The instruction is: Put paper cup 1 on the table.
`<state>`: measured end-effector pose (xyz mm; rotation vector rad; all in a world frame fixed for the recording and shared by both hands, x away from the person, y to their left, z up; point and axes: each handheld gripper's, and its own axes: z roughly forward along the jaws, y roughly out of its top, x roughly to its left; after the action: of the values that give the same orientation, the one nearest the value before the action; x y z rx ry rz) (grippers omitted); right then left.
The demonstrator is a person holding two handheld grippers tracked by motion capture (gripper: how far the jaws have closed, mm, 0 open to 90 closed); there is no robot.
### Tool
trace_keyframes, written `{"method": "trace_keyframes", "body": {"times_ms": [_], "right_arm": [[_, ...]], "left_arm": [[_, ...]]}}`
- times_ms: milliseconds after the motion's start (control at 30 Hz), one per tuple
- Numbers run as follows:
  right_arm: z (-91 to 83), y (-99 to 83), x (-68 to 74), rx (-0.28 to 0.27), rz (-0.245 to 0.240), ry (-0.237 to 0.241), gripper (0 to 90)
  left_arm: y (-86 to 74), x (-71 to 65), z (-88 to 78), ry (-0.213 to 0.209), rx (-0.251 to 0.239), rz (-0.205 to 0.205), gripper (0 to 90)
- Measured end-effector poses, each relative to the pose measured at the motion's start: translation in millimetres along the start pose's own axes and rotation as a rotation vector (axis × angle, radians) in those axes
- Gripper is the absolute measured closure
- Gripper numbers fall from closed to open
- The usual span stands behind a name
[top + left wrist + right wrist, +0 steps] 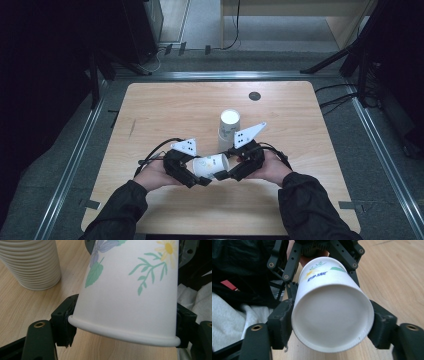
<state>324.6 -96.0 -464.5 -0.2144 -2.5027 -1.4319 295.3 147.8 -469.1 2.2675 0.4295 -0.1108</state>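
Grey flooring and metal rails surround one light wooden table (pixel 165 110); one small dark round disc (pixel 254 95) sits near its far edge. One stack of white paper cups (pixel 229 129) stands upside down near the table's middle; the left gripper view shows its ribbed rims (pixel 32 267). One single paper cup (pixel 211 165), white with printed leaves and flowers, is held on its side just above the table's near half, between two grippers. Left gripper (pixel 199 179): jaws clamped on the cup at its rolled rim (pixel 125 336), pads pressing both sides. Right gripper (pixel 223 175): jaws flank the cup's base end (pixel 332 317), pads touching its wall on both sides. Two hands, two dark sleeves at the near edge.
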Motion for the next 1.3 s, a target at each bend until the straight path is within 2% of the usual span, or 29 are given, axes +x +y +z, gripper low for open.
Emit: {"method": "trace_keyframes", "body": {"times_ms": [100, 200, 300, 567, 700, 900, 967, 1100, 1300], "right_arm": [[-3.0, -0.3, -0.1, -0.001, 0.002, -0.015, 27.8], [-5.3, -2.4, -0.9, 0.015, -0.001, -0.028, 27.8], [-7.7, -5.5, -2.0, 0.036, -0.006, -0.051, 27.8], [-10.3, -10.7, 0.0, 0.058, -0.010, -0.102, 27.8], [-9.2, -13.4, 1.3, 0.075, -0.009, -0.116, 27.8], [-8.3, -16.0, 2.5, 0.088, -0.003, -0.136, 27.5], [-9.0, -16.3, 3.0, 0.084, -0.001, -0.140, 27.3], [-7.8, -16.8, 1.4, 0.087, 0.004, -0.147, 26.8], [0.5, -17.3, 0.6, 0.106, -0.006, -0.130, 26.5]], "left_arm": [[0.6, 1.3, -5.7, 0.012, -0.003, -0.002, 24.3], [3.7, 3.5, -14.7, 0.041, 0.026, 0.002, 24.2], [9.5, 6.5, -24.2, 0.045, 0.027, -0.011, 24.2], [28.9, 6.9, -30.3, 0.054, 0.134, 0.039, 24.3], [36.9, 5.1, -24.9, 0.049, 0.207, 0.093, 24.3], [46.6, 6.8, -13.2, 0.046, 0.326, 0.146, 24.3], [50.5, 7.5, -9.6, 0.044, 0.366, 0.153, 24.3], [55.1, 5.3, -1.4, 0.074, 0.434, 0.161, 24.3], [53.9, 5.7, 8.6, 0.068, 0.500, 0.156, 24.4]]}}
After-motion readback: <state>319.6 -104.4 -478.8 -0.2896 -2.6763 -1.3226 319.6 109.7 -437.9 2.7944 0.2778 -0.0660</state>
